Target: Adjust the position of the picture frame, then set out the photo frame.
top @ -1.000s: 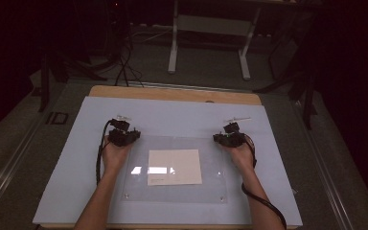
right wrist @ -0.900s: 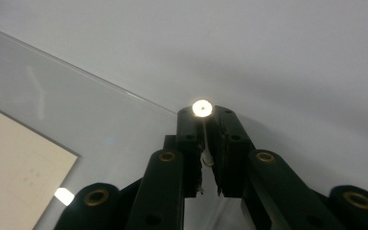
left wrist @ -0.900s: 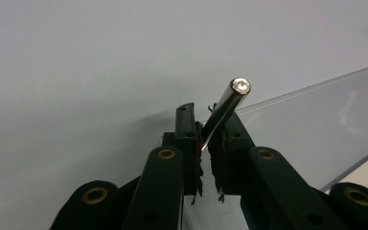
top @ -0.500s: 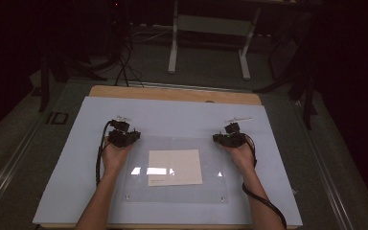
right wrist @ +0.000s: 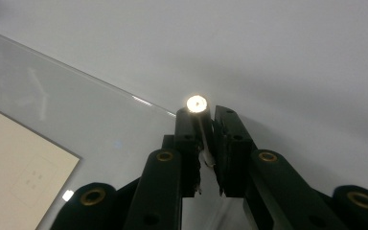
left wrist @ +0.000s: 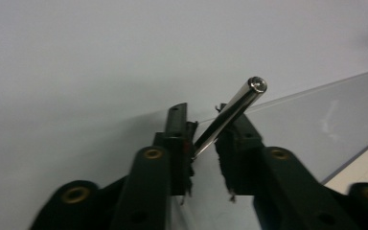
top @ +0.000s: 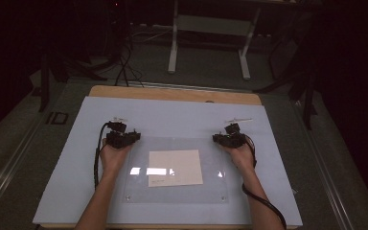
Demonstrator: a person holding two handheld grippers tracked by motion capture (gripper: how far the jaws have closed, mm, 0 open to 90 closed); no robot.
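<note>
A clear acrylic plate [top: 172, 143] lies on the pale mat [top: 172, 117] with a beige sheet of paper [top: 175, 167] under it. My left gripper [top: 124, 138] rests at the plate's far left corner. Its jaws have just been opening, and a shiny metal rod [left wrist: 230, 115] leans slantwise in the gap between them [left wrist: 206, 112], loose rather than pinched. At the plate's far right corner my right gripper [top: 227, 139] is shut on a second metal rod [right wrist: 197, 103], which stands upright between its fingertips [right wrist: 206, 114] with its bright end facing the camera.
The mat covers a wooden table whose far edge [top: 172, 93] shows beyond it. A white metal stand [top: 208, 38] and dark cables [top: 124, 67] are on the floor behind. Each gripper's cable [top: 263, 206] trails back along the forearm.
</note>
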